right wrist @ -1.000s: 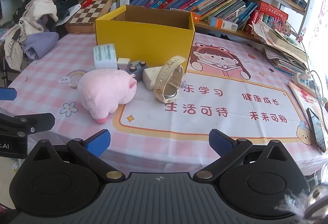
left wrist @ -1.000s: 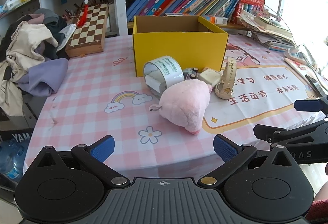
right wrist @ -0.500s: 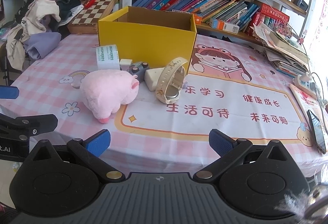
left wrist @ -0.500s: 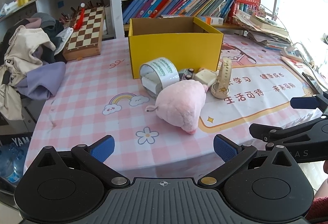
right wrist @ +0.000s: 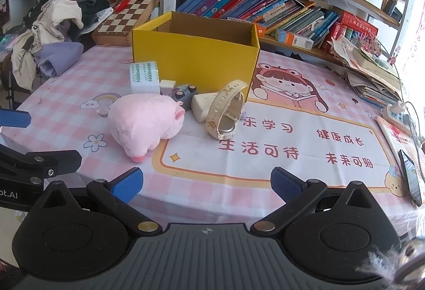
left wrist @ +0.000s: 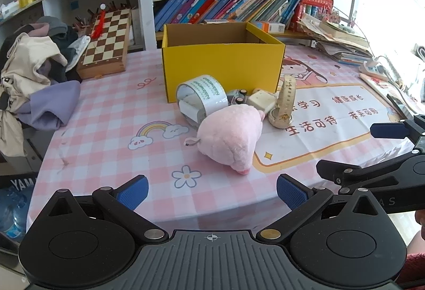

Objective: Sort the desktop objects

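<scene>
A pink plush pig [left wrist: 228,137] [right wrist: 144,121] lies on the pink checked tablecloth in front of an open yellow box [left wrist: 221,65] [right wrist: 195,56]. Behind the pig are a roll of tape [left wrist: 202,99] [right wrist: 144,77], a small grey toy car [right wrist: 183,95], a cream block [left wrist: 261,101] [right wrist: 202,105] and a cream wristwatch [left wrist: 284,103] [right wrist: 225,113] standing on edge. My left gripper [left wrist: 212,190] is open and empty at the table's near edge, short of the pig. My right gripper [right wrist: 205,184] is open and empty, near the edge, right of the pig.
A chessboard [left wrist: 107,47] and a pile of clothes [left wrist: 32,77] sit at the back left. Bookshelves [left wrist: 239,8] stand behind the box. Stacked papers [right wrist: 372,72], a power strip [right wrist: 398,115] and a phone [right wrist: 410,177] lie at the right.
Both grippers have drawn slightly back and up from the table, so the objects look a little farther. Nothing on the table has moved; both grippers stay open.
</scene>
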The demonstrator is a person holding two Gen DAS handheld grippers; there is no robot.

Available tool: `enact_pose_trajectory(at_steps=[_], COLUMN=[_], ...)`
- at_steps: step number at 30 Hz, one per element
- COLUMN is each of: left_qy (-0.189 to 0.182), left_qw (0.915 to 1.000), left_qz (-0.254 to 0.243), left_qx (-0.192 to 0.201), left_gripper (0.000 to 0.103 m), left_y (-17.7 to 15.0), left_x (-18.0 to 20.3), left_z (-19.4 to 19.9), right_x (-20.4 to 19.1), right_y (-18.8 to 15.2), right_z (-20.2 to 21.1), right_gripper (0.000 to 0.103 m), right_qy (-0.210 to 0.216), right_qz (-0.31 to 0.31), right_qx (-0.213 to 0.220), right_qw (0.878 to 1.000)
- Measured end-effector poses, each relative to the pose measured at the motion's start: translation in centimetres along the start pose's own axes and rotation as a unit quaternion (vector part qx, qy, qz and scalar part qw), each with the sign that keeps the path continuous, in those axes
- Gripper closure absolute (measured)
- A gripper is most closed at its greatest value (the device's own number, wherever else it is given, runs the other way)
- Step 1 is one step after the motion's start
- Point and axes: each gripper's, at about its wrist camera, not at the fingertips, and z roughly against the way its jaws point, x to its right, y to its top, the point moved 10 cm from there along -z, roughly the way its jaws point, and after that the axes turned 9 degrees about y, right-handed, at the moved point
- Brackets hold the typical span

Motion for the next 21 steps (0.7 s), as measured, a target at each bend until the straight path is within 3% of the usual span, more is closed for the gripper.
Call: enact_pose_trajectory(at_steps=[21], left_qy=[-0.008], left_qw=[1.0000], left_qz=[0.006], left_qx=[-0.001], left_gripper=[0.000], left_y=[0.2], left_x=[-0.5], left_z=[-0.6], right_x=[0.6], right_y=[1.0], right_z=[-1.0], right_gripper=[0.000], right_qy=[0.006], right_qz=[-0.001], right_qx=[0.010], right_qw=[1.000])
